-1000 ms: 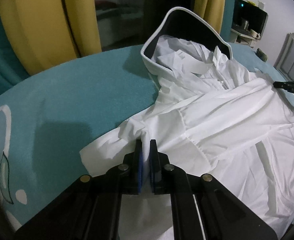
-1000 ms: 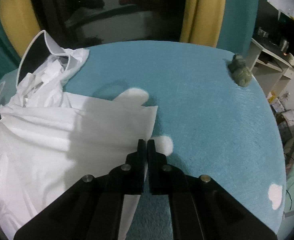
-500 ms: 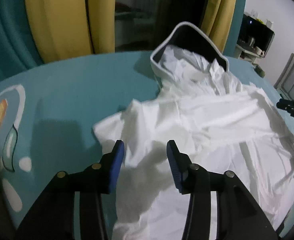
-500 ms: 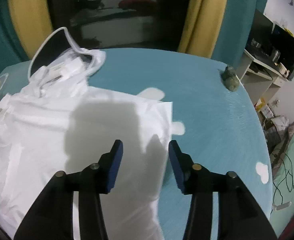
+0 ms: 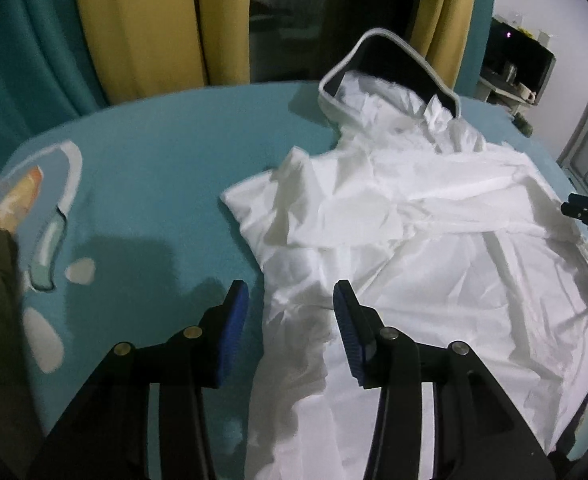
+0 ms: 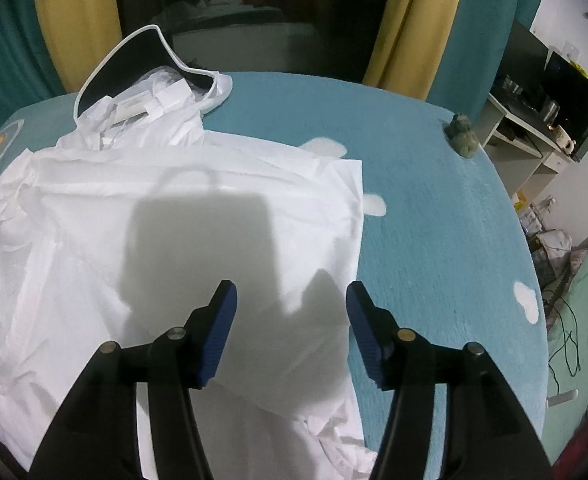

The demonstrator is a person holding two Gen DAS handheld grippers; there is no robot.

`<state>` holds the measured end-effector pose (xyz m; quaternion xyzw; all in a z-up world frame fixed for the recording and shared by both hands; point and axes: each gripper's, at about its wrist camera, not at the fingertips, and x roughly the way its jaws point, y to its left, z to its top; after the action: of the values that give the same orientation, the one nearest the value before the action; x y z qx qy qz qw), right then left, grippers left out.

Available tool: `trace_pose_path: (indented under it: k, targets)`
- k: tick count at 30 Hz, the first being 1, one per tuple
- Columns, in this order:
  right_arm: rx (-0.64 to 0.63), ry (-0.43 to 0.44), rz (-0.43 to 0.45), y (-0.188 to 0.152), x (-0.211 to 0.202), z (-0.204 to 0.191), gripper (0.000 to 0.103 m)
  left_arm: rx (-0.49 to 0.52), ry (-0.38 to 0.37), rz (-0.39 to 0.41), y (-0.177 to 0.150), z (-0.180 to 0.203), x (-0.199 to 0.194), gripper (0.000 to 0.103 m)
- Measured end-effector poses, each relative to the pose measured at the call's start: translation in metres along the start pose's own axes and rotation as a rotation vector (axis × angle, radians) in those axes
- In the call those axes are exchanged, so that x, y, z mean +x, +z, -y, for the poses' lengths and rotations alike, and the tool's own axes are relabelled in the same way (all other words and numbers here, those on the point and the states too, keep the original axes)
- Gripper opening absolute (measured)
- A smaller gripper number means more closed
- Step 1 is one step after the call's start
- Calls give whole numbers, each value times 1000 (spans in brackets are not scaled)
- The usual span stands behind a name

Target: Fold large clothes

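Note:
A large white hooded garment (image 5: 414, 248) lies spread on a teal blanket (image 5: 153, 184); its dark-lined hood (image 5: 390, 60) stands up at the far end. My left gripper (image 5: 289, 312) is open and empty, hovering over the garment's left edge. My right gripper (image 6: 291, 312) is open and empty above the garment's (image 6: 173, 240) right edge, where the cloth is folded in to a straight side. The hood (image 6: 133, 60) shows at the far left in the right wrist view. The right gripper's tips (image 5: 586, 212) show at the right rim of the left wrist view.
Yellow and teal curtains (image 5: 141, 28) hang behind the bed. A small green plush toy (image 6: 462, 136) sits at the blanket's far right edge. A desk with a monitor and cups (image 6: 546, 92) stands to the right. Cables and clothes lie on the floor (image 6: 566, 300).
Both grippers were shut on the garment's side edges one second ago. Both have opened, let the cloth go and pulled back and up. The folded-in sides lie flat.

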<state>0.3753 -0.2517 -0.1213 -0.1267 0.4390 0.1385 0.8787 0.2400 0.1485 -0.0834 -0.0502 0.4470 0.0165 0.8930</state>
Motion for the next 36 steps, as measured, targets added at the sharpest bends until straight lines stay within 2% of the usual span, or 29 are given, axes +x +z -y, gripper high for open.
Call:
trace_pose_path:
  k: [4,9,14,19,21,23,25,28,29,30,31,34,36]
  targets:
    - [-19,8,11,8,0,-2,59,31,-2,43,25,2,-12,47]
    - [-82,37,39,44,10,-18,59,85,-31,88,75,15,-2,47]
    - [-145,145,110,92,30,-45,59,121,-74,144,117,30,29,47]
    - [-189,132,146,137,58,-73,59,98,-83,105,144,32,75,47]
    - [-211,117,185,154,68,-86,59,82,-85,82,148,29,93,47]
    - [-250,150,233,168,75,-99,59,54,-84,56,150,24,108,47]
    - [-272,135,242,177,84,-109,59,34,-81,48,151,20,118,47]
    - [-285,144,244,191,100,-119,58,-2,-119,30,151,14,126,47]
    - [-286,155,242,194,104,-121,47,-7,-128,22,151,13,128,47]
    - [-298,172,238,197,109,-124,16,-8,-130,17,152,14,130,47]
    - [-308,164,230,199,113,-127,4,-8,-131,11,153,13,131,47]
    - [-346,160,229,196,112,-123,3,6,-135,7,160,13,130,47]
    - [-385,125,230,190,104,-118,3,30,-117,12,164,16,127,47]
